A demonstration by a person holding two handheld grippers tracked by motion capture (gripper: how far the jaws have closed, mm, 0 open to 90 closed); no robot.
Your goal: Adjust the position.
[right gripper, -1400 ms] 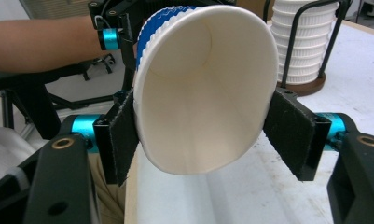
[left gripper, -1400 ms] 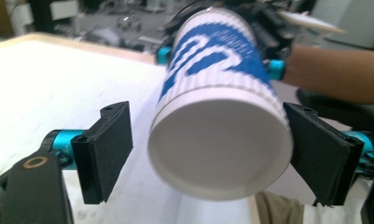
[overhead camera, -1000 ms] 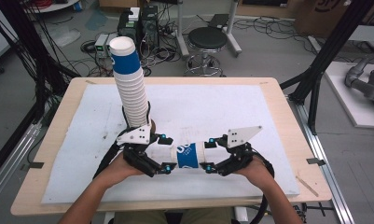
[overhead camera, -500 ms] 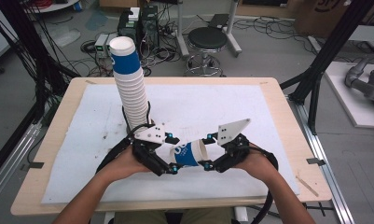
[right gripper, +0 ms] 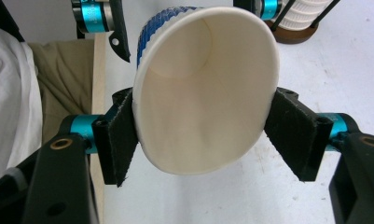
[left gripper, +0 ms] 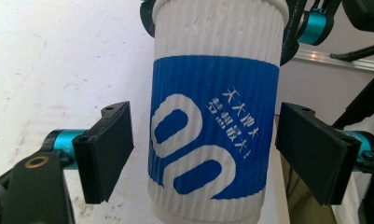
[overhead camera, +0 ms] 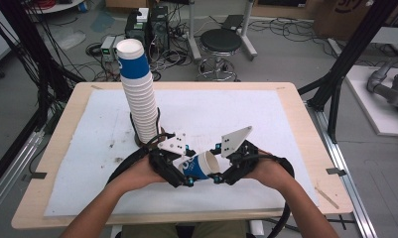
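Cables, a black stool (overhead camera: 220,42) and electronics boxes (overhead camera: 147,25) crowd the floor beyond a wooden table (overhead camera: 305,144) covered by a white mat (overhead camera: 266,119). On the mat's left half rises a tall stack (overhead camera: 139,94) of ribbed paper cups, white with blue bands, leaning slightly and seated in a dark base; a black cable curls around its foot. Just in front of the stack, near the table's front edge, two hands hold the grippers facing each other, with one cup (overhead camera: 199,166) lying sideways between them.

The right gripper (right gripper: 201,135) clamps the cup at its open rim: both black pads press the rim from either side, squeezing the mouth into an oval, seen in the right gripper view.

The left gripper (left gripper: 203,154) sits around the cup's base end, but in the left gripper view its pads stand apart from the blue-banded wall, with a gap on each side, so it is spread wide and grips nothing.

The stack stands close behind the left gripper, the nearest obstacle; the mat to the right lies bare. A person's trousers and white shirt show past the table edge.
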